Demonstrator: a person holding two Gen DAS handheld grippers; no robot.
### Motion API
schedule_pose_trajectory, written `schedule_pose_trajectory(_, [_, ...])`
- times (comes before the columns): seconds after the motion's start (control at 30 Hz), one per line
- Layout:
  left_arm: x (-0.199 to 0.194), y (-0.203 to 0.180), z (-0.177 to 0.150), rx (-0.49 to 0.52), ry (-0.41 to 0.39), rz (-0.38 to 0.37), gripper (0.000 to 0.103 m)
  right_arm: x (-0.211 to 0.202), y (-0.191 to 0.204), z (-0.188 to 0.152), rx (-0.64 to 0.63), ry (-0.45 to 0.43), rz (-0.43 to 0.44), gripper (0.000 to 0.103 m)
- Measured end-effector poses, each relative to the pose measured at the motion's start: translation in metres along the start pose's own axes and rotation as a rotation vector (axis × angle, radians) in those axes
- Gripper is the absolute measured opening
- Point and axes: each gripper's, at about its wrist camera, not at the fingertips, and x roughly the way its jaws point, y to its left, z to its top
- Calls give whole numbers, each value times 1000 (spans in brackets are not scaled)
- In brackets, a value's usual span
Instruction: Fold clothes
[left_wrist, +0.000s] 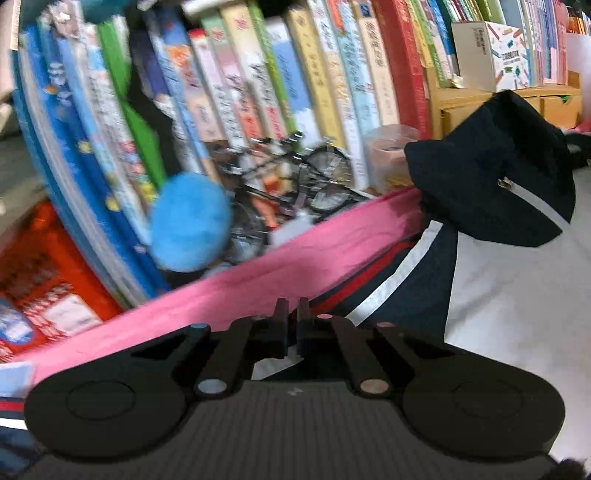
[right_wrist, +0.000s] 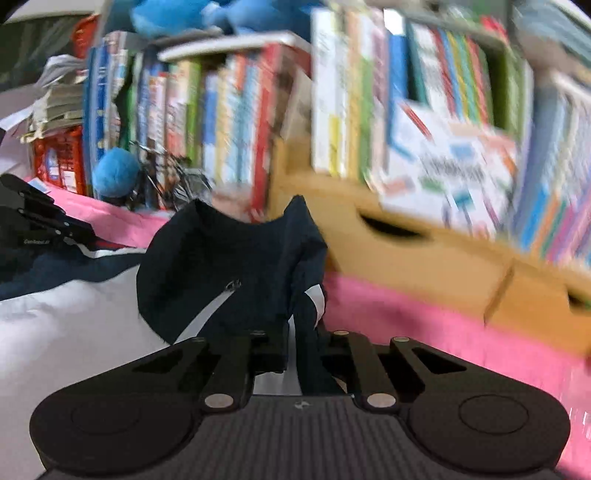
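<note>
A navy, white and red jacket (left_wrist: 491, 280) lies on a pink cloth (left_wrist: 229, 295). My left gripper (left_wrist: 292, 314) is shut on the jacket's red and navy edge near the cloth. My right gripper (right_wrist: 295, 332) is shut on a bunched navy fold of the jacket (right_wrist: 229, 266) and holds it raised above the white panel (right_wrist: 55, 325). A zipper pull (right_wrist: 233, 284) shows on the raised fold, which also shows in the left wrist view (left_wrist: 495, 177). The left gripper's black body appears in the right wrist view (right_wrist: 40, 221) at the left.
Rows of upright books (left_wrist: 258, 81) stand right behind the cloth. A blue plush ball (left_wrist: 190, 221) and a small model bicycle (left_wrist: 295, 177) sit before them. A wooden drawer box (right_wrist: 424, 254) stands at the right, with a printed carton (left_wrist: 487, 55) on it.
</note>
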Motion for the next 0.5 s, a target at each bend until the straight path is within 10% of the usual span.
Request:
schedule_pose_trajectory(0.27, [28,37,-19,-44,106,221,1,63,20,17,-43,61,13,15])
schedule_pose_trajectory(0.37, [10,49,-20,-124,72,190,5,76,15,17,16,79,1,22])
schedule_pose_trajectory(0.5, [-54,43,-17,-102,-48,66,12,43,1,23,135,61,-18,68])
